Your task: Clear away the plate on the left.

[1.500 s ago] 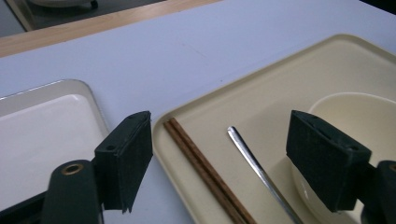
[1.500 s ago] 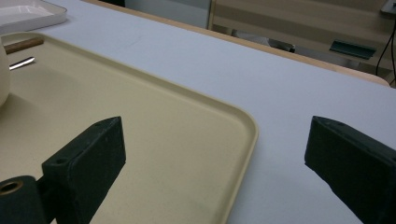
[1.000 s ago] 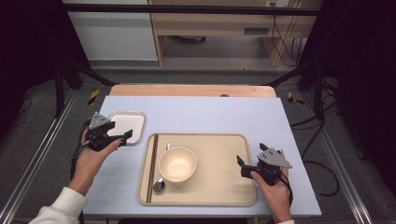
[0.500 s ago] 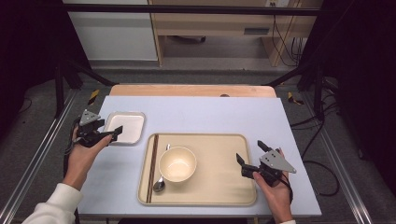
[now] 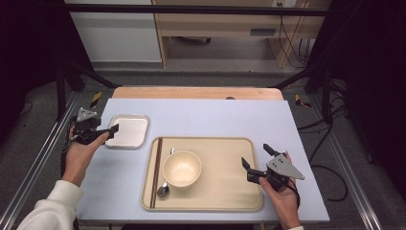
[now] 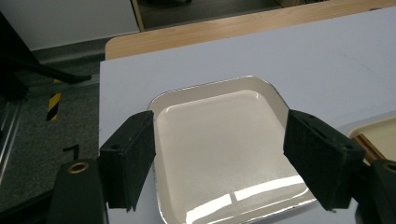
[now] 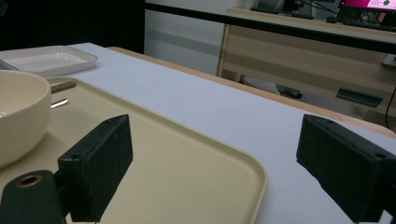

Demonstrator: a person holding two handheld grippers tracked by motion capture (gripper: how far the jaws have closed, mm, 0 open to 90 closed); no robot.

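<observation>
Nearest the person, the right gripper (image 5: 257, 159) hovers with its jaws spread wide and nothing between them, straddling the right edge of the beige tray (image 5: 225, 201). On that tray sits an empty cream bowl (image 5: 182, 168), a spoon (image 5: 164, 188) just beside it and a pair of chopsticks (image 5: 156, 171) along the left rim. Farther off, at the table's left, the left gripper (image 5: 111, 130) is also wide open, holding nothing, its jaws flanking the near corners of the small white square plate (image 6: 224, 140), which lies empty on the blue table (image 5: 215, 120).
</observation>
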